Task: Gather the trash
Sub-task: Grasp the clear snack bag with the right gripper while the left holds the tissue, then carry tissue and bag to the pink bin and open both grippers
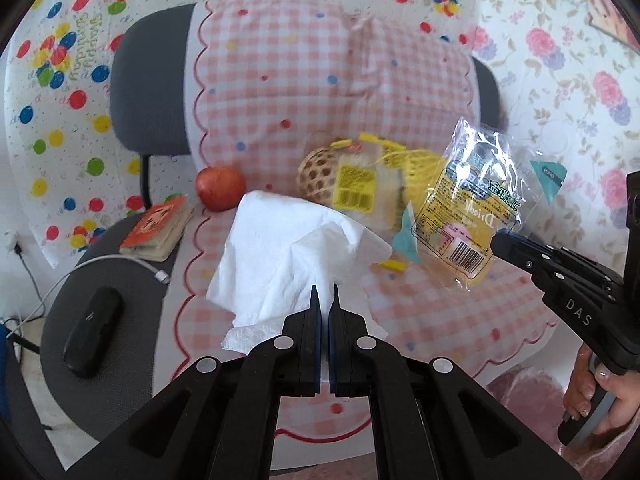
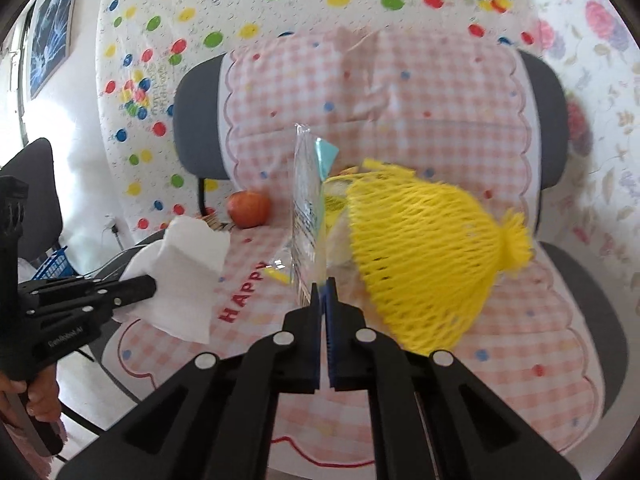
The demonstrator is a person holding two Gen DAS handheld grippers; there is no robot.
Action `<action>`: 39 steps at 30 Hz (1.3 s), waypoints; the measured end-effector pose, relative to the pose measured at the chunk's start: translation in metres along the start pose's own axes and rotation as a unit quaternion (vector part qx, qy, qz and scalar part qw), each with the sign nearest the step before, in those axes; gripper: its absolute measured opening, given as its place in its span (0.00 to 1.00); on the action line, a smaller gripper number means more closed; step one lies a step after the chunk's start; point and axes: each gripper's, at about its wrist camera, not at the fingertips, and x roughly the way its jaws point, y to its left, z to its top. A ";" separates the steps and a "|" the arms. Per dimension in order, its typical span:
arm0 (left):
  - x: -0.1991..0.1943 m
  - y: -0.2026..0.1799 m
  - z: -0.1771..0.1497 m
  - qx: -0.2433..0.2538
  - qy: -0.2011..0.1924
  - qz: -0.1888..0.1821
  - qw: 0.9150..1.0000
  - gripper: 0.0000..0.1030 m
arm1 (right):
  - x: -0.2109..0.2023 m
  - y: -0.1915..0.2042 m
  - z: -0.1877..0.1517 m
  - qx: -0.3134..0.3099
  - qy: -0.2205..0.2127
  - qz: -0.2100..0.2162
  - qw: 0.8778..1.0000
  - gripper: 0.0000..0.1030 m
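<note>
— Over the chair seat, status?
— L gripper clamps a white tissue; R gripper pinches a snack wrapper, both lifted.
— Next?
— I reckon pickup's done; I need a bin, none visible.

Two close wrist views, perhaps converging, sharing the chair.

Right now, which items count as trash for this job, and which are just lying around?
Trash:
- white tissue, held by left tool
- clear snack wrapper, held by right tool
- yellow foam net

Just lying about:
- apple
- small book
- black case
- charging cable
</note>
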 end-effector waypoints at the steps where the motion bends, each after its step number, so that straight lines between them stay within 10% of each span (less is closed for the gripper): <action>1: 0.000 -0.003 0.000 0.003 -0.002 -0.004 1.000 0.03 | -0.004 -0.004 -0.001 0.003 -0.002 -0.004 1.000 0.02; 22: 0.007 -0.150 -0.011 0.123 -0.024 -0.156 0.980 0.03 | -0.115 -0.094 -0.057 0.078 -0.017 -0.149 0.986 0.02; 39: 0.026 -0.289 -0.089 0.234 0.053 -0.323 0.916 0.03 | -0.212 -0.141 -0.172 0.164 0.060 -0.312 0.934 0.02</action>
